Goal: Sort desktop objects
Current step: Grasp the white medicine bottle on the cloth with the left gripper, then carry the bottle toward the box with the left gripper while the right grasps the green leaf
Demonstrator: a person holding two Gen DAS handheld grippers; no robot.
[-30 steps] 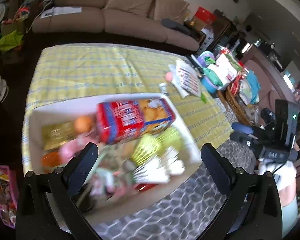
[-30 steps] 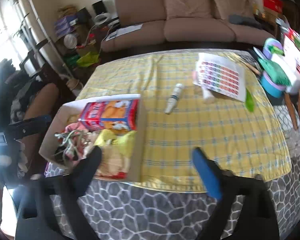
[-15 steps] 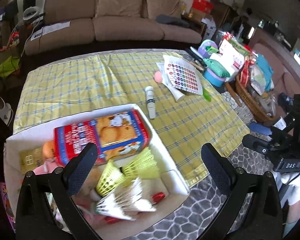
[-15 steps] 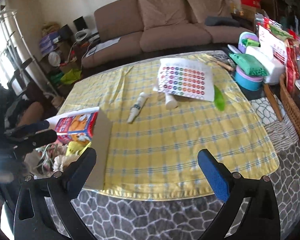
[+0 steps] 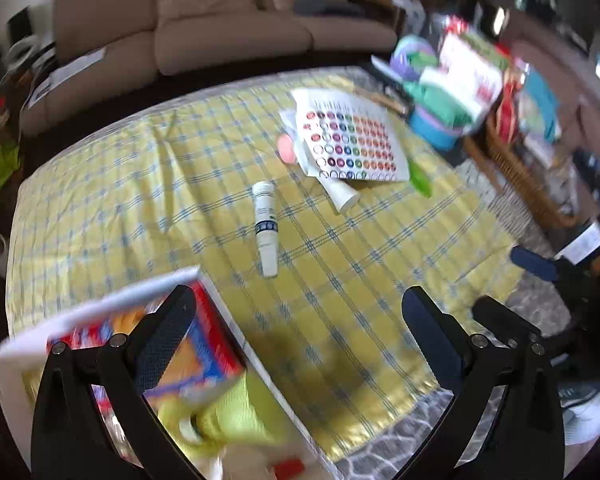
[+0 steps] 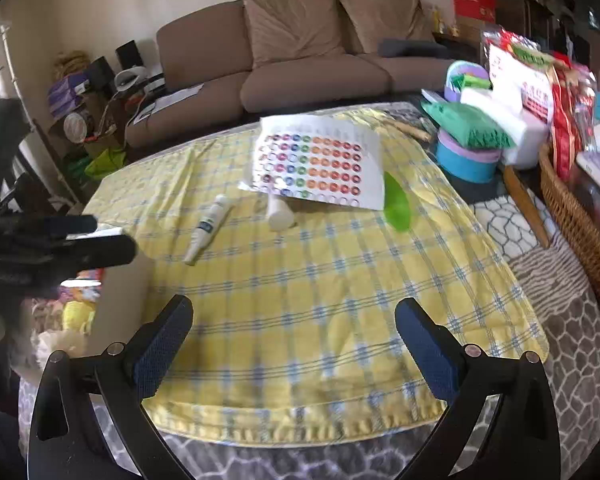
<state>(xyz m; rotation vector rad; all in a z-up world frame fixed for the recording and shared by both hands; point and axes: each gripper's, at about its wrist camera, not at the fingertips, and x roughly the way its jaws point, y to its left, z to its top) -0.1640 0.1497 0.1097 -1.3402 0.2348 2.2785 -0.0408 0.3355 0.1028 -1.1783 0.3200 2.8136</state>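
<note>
Left gripper (image 5: 298, 334): jaws spread wide, nothing between them; it hangs over the near edge of the bench, with the corner of the white box (image 5: 204, 276) under its left finger.
Right gripper (image 6: 292, 334): jaws spread wide and empty, held low over the near hem of the yellow checked cloth (image 6: 320, 280).
Nearest loose thing: a slim white tube (image 5: 266, 228) with a dark printed band, lying flat on the cloth, apart from everything else.
Direction from left jaws: straight ahead and a little left of centre, near, just past the box corner.
Direction from right jaws: ahead and well to the left, the same white tube (image 6: 209, 229) lying between the box side and the sticker sheet (image 6: 320, 166).
Long axis: in the left view it runs almost directly away from the gripper, narrow end nearest; in the right view it lies on a slant, up and to the right.
Nearer hand: the left, by my reading.
What the grasp likely calls for: the jaws closing across the tube's width, which the left gripper's present line already suits.
Other loose things: a stubby white tube (image 6: 278, 212) partly under the sticker sheet, a green leaf-shaped piece (image 6: 396, 202) beside it, a pink round object (image 5: 287, 148) at the sheet's far-left edge.
Box contents: red and orange carton (image 5: 204, 344), yellow items, blurred.
</note>
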